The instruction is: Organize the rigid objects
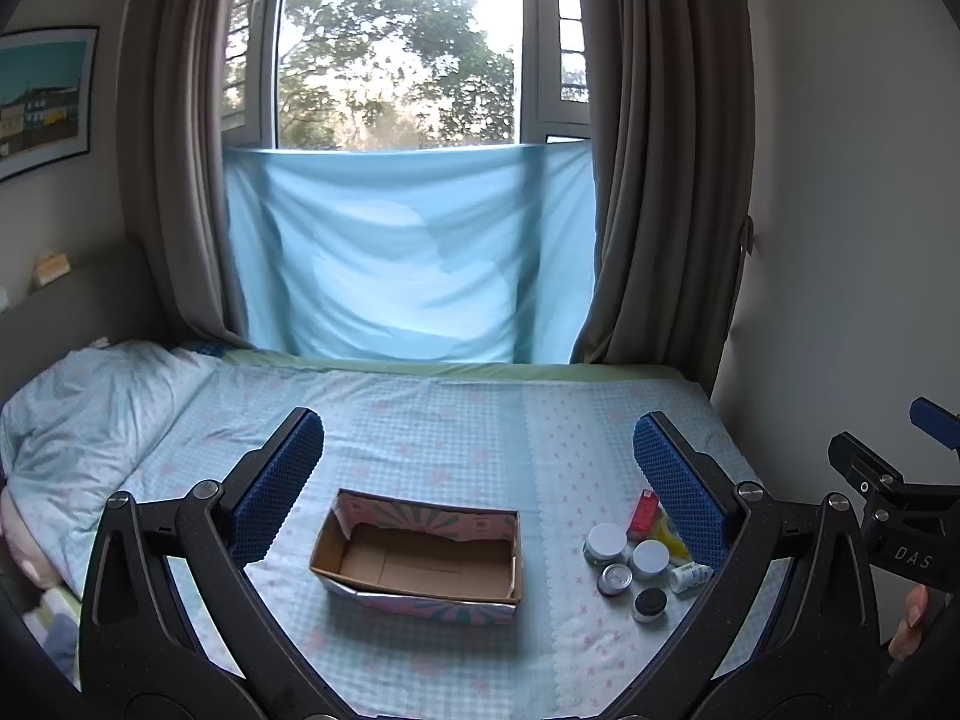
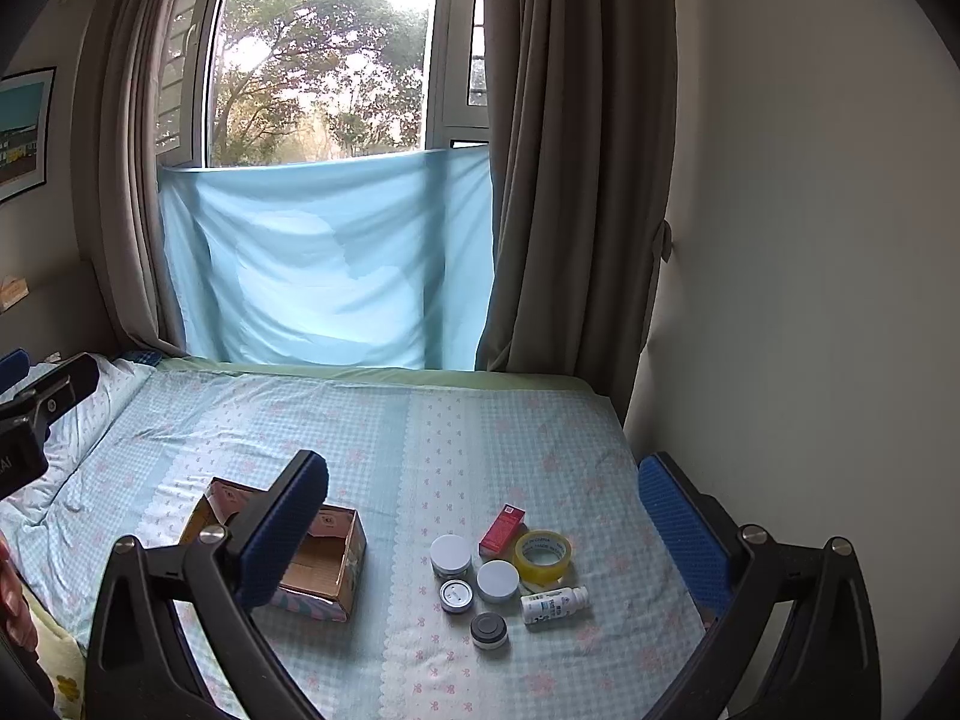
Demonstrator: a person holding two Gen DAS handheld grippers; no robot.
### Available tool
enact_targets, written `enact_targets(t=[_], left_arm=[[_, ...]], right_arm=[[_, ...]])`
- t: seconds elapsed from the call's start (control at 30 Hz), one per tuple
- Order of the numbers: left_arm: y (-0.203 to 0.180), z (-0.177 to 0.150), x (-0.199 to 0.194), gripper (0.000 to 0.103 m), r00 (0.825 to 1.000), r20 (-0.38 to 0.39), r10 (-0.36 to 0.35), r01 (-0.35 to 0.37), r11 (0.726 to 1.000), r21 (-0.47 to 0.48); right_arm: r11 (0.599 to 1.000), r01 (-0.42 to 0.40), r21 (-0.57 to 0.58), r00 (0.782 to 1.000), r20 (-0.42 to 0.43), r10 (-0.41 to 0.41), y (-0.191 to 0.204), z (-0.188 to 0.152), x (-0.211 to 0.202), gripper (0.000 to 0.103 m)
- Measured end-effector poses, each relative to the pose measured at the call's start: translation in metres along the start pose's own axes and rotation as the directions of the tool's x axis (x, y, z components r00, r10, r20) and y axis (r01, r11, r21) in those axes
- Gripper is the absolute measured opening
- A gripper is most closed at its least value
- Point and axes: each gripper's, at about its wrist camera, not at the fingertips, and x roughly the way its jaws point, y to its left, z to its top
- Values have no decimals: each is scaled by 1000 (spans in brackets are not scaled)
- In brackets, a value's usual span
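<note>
An empty open cardboard box (image 1: pixel 420 558) (image 2: pixel 324 564) lies on the bed. To its right sits a cluster: a red carton (image 2: pixel 501 530) (image 1: pixel 642 510), a yellow tape roll (image 2: pixel 543 551), two white-lidded jars (image 2: pixel 451 554) (image 2: pixel 497 579), a small metal tin (image 2: pixel 456 595) (image 1: pixel 615 579), a dark-lidded jar (image 2: pixel 489 630) (image 1: pixel 649 605) and a white bottle (image 2: pixel 553 603) (image 1: pixel 690 576) on its side. My left gripper (image 1: pixel 477 459) hovers open above the box. My right gripper (image 2: pixel 480 501) hovers open above the cluster. Neither holds anything.
The bed (image 2: pixel 420 432) has a light blue checked sheet, with a pillow (image 1: pixel 90 414) at the left. A blue cloth (image 1: pixel 408 252) hangs under the window between grey curtains. A white wall (image 2: pixel 810 240) borders the bed's right side. A hand's fingers (image 1: pixel 912 624) show at the right edge.
</note>
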Motion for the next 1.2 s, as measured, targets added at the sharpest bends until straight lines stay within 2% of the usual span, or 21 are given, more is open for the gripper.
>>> enact_targets(t=[0.53, 0.8, 0.93, 1.2], left_arm=[[9, 1, 15, 103, 1000, -21, -1, 1, 1000, 6], [3, 9, 59, 103, 992, -121, -31, 38, 998, 53], [-10, 6, 104, 103, 978, -191, -88, 107, 990, 92], [-66, -6, 211, 103, 922, -337, -190, 258, 951, 171]], right_arm=[[1000, 5, -18, 1000, 4, -5, 9, 2, 10, 103], [1000, 20, 14, 999, -36, -19, 11, 2, 33, 103], [996, 66, 58, 995, -77, -61, 5, -9, 57, 103], [963, 191, 190, 964, -221, -148, -24, -54, 119, 103]])
